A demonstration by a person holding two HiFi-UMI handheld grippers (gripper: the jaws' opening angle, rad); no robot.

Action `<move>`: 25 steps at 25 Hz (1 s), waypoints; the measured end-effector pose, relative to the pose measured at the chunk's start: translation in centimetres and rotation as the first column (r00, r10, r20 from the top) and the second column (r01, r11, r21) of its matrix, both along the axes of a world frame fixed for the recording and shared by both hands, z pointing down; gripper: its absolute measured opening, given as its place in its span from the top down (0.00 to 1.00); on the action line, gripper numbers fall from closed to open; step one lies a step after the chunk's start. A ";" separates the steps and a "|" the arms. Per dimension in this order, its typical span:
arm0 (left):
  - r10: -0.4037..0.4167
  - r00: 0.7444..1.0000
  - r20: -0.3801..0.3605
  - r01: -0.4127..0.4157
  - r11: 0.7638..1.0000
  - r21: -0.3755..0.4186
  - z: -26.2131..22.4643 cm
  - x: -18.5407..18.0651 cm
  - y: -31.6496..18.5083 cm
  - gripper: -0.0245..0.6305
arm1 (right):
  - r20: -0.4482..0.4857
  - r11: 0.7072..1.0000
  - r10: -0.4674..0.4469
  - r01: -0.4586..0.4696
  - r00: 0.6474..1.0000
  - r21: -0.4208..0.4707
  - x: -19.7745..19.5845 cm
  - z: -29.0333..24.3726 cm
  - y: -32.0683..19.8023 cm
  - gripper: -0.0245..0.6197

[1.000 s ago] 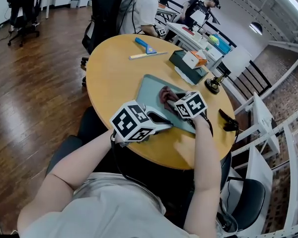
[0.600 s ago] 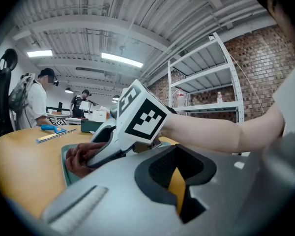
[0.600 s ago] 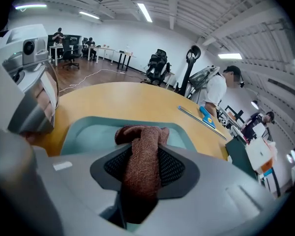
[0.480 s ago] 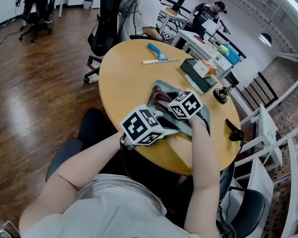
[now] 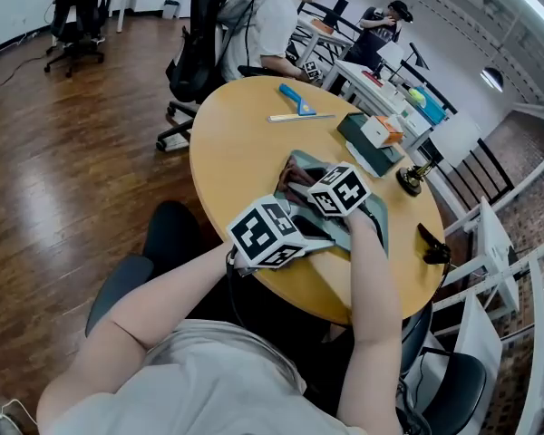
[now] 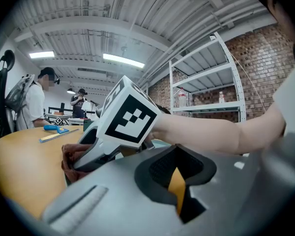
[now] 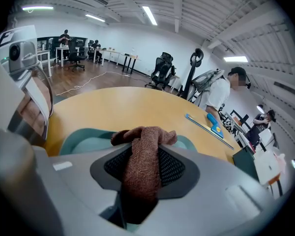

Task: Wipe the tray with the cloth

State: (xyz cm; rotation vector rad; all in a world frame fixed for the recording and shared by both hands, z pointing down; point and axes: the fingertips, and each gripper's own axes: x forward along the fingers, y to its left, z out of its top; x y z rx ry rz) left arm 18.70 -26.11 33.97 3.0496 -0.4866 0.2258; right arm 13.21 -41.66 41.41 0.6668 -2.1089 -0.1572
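1. Counted on the round wooden table: one teal tray, one brown cloth, one blue scraper, one pale ruler-like strip, and one dark green box with one small white-and-orange carton on top.
2. Counted in the hands: two grippers, one on each side of the tray's near end.
3. Right gripper: clamped on the cloth, with a bunched fold standing up between the jaws and the rest pressed onto the tray near its far-left edge.
4. Left gripper: at the tray's near rim, jaws drawn almost together with only a thin slit left. Impossible to tell whether pinching the rim.
5. Against a second ago: cloth and right gripper now farther left across the tray, gone from about its middle to its edge. Left gripper at the same place on the rim.
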 end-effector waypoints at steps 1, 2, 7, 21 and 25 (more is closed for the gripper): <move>0.000 1.000 0.000 0.000 1.000 0.000 0.0 0.0 0.0 0.47 | 0.001 1.000 0.001 -0.001 1.000 -0.001 0.1 -0.1 0.1 0.75; -0.001 1.000 0.000 0.001 1.000 0.000 -0.1 0.0 0.1 0.47 | 0.002 1.000 0.003 -0.003 1.000 -0.003 0.2 -0.1 0.1 0.75; -0.001 1.000 0.000 0.001 1.000 0.000 0.1 0.1 0.2 0.47 | 0.005 1.000 0.016 -0.016 1.000 0.004 1.4 0.0 0.6 0.75; 0.002 1.000 -0.005 -0.002 1.000 -0.003 0.0 -0.4 0.5 0.47 | 0.001 0.987 0.156 -0.156 0.988 0.028 9.5 -0.2 2.9 0.75; 0.003 1.000 -0.008 -0.003 1.000 -0.004 -0.1 -0.6 0.5 0.47 | -0.020 0.974 0.223 -0.221 0.975 0.048 12.5 -0.3 3.7 0.75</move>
